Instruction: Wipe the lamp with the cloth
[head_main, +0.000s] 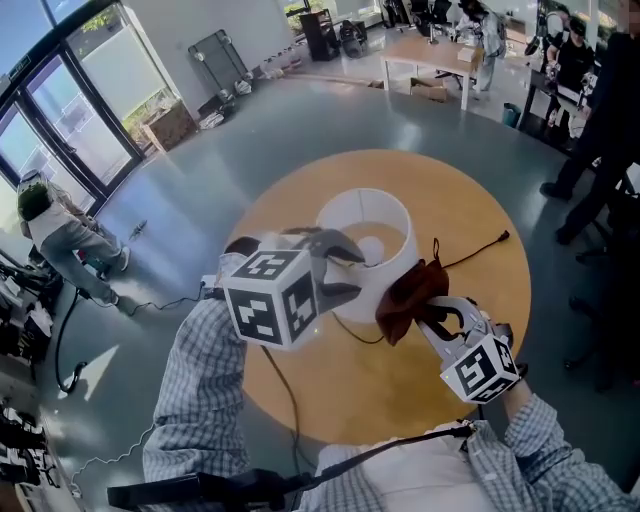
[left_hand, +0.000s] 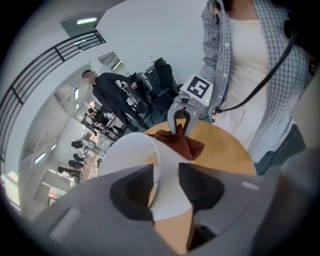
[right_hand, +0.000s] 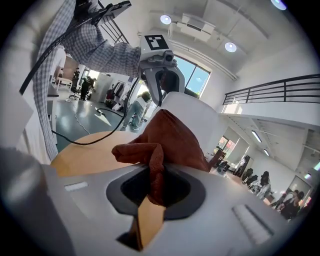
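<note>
A white lampshade stands in the middle of a round wooden table. My left gripper reaches over its near rim, one jaw inside and one outside. In the left gripper view the shade's thin wall runs between the jaws; a gap shows, so that gripper is open. My right gripper is shut on a rust-brown cloth, held against the shade's right side. In the right gripper view the cloth bunches up out of the jaws in front of the shade.
A black cord runs across the table from the lamp toward the right edge. A person crouches on the grey floor at the left, another stands at the right. A long table stands far back.
</note>
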